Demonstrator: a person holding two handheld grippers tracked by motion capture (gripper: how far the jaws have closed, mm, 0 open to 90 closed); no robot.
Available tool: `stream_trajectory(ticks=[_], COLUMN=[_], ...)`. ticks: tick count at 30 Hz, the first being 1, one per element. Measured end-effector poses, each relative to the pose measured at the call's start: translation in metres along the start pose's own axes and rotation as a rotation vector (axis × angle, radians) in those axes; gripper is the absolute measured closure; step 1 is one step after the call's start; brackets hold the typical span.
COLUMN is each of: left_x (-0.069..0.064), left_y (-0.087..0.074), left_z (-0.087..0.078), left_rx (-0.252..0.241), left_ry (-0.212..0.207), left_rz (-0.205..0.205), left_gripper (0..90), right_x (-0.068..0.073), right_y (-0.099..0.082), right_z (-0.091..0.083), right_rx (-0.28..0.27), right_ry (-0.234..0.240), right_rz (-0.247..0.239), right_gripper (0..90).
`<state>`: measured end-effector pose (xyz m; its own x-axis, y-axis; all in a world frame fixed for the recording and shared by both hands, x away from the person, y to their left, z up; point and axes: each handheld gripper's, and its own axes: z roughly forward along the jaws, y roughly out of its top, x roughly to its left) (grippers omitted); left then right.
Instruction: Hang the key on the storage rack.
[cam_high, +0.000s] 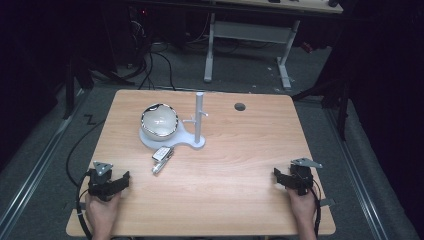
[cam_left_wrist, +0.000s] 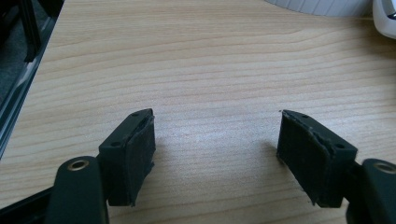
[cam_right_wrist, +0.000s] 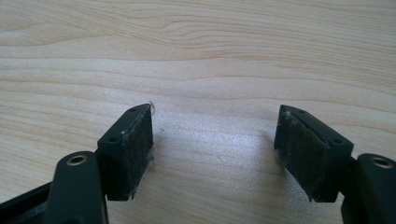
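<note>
While the small silver object (cam_high: 162, 159) lies on the table (cam_high: 235, 200) well ahead of my left gripper (cam_high: 116, 181) and untouched, nothing looks started to me. Just beyond it sits the shiny bowl (cam_high: 159, 120) on a white stand (cam_high: 196, 141) with an upright post. My right gripper (cam_high: 283, 178) rests far off to the side, near the table's edge. Both pairs of my jaws stand spread, with bare wood between them. I can read no writing or brand anywhere.

white stand base (cam_left_wrist: 322, 5) cut off by top edge, small silver object (cam_high: 162, 159) unidentifiable
</note>
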<state>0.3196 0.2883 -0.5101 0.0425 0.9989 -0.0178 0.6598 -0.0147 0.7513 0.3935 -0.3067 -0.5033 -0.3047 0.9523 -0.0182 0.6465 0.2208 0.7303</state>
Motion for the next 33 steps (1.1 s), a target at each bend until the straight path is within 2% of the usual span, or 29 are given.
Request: stream_trajectory(ticks=[16,19,27,33], left_x=[-0.0001,0.0022,0.0028,0.0040], left_y=[-0.0002,-0.0006,-0.0004,0.0004], left_z=[-0.0003,-0.0012,-0.0013,-0.0042], left_rx=[-0.001,-0.009,-0.011,-0.007], left_ry=[-0.004,-0.019,-0.023,-0.026], left_rz=[-0.005,-0.023,-0.035,-0.037], left_gripper=[27.6,29.3,29.2,34.3], right_x=[-0.0002,-0.0001,0.0001,0.0001], right_y=[0.0002,0.0002,0.0001,0.0001], right_z=[0.0003,0.0003,0.0002,0.0002], right_rx=[-0.001,-0.002,-0.001,-0.001], right_ry=[0.003,0.002,0.005,0.005], right_rz=[-0.005,-0.004,-0.006,-0.006], right_gripper=[28.4,28.4,28.4,28.4])
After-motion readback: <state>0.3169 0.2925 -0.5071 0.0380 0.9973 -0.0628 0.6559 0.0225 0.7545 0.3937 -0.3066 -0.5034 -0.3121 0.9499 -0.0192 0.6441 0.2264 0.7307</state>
